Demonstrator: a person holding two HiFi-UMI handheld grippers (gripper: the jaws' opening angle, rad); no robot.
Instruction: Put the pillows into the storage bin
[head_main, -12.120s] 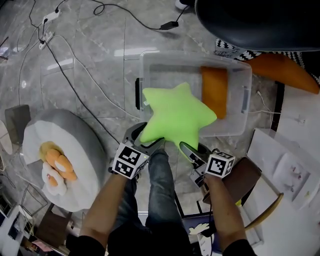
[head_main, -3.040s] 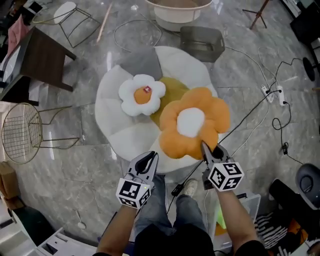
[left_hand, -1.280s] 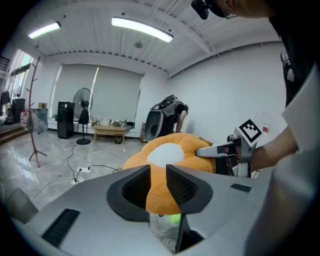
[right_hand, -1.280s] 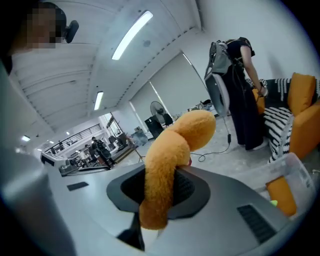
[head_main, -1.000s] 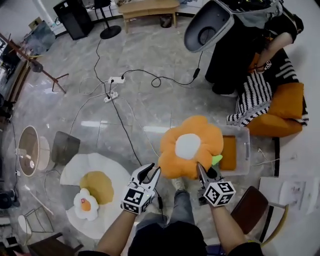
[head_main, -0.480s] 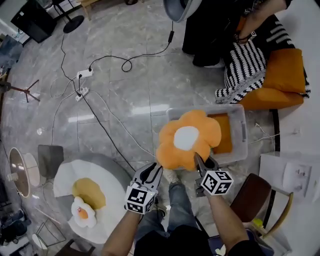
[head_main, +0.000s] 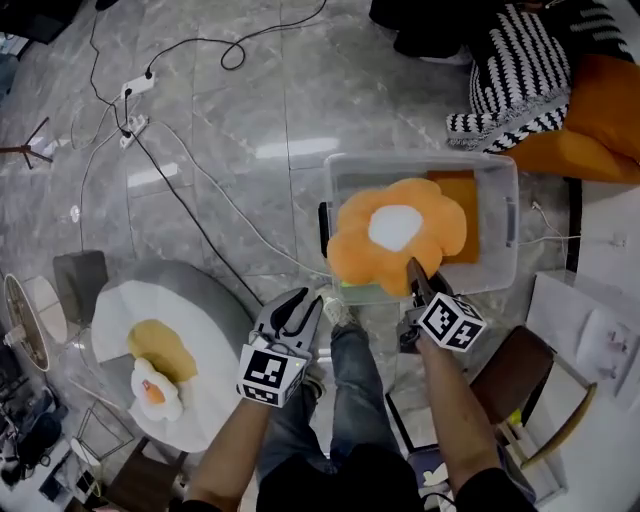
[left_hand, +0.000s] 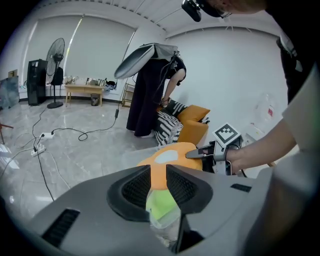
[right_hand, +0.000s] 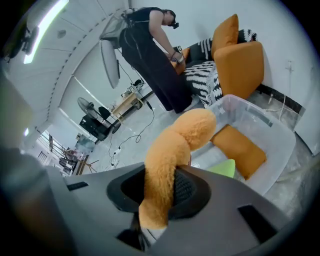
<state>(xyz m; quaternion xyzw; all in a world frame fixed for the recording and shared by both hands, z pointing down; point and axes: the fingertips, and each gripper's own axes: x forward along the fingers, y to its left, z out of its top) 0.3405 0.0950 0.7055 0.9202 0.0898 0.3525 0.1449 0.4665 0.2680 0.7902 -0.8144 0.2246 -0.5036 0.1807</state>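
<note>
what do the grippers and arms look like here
The left gripper and right gripper match: grey plastic bodies, each with two black ribbed fingers tapering to points. Each carries a white cube printed with black square markers. No cables show on them. The forearms are bare, with no sleeves over them.

Living-room style studio space: grey marble floor (head_main: 230, 130) crossed by loose cables (head_main: 195, 235) and a power strip (head_main: 135, 88), orange sofa (head_main: 605, 100) with striped throw (head_main: 520, 70), round floor pouf (head_main: 200, 300), standing fan (left_hand: 56, 52), wooden bench (left_hand: 85, 89), bare white walls
</note>
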